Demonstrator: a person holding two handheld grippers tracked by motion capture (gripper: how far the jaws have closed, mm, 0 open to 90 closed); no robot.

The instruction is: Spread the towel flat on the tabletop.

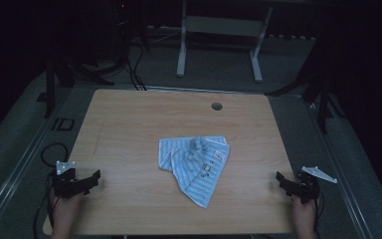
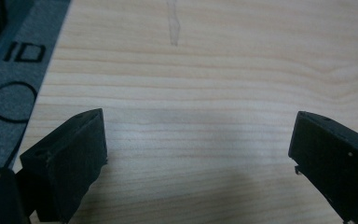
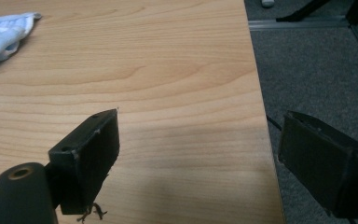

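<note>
Lying crumpled, the striped cloth [image 1: 195, 163] bears illegible labels [image 1: 218, 155].

Wooden table [image 1: 129, 124], round cable hole [image 1: 217, 106]; white desk frame [image 1: 219, 30] behind

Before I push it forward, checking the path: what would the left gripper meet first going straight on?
Probably nothing: the left gripper, jaws open, faces bare table; the striped cloth lies off to its side.

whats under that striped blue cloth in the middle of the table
The striped blue cloth lies crumpled and folded over itself on the bare wooden table. Only wood shows around its edges; whatever its folds cover is hidden.
</note>
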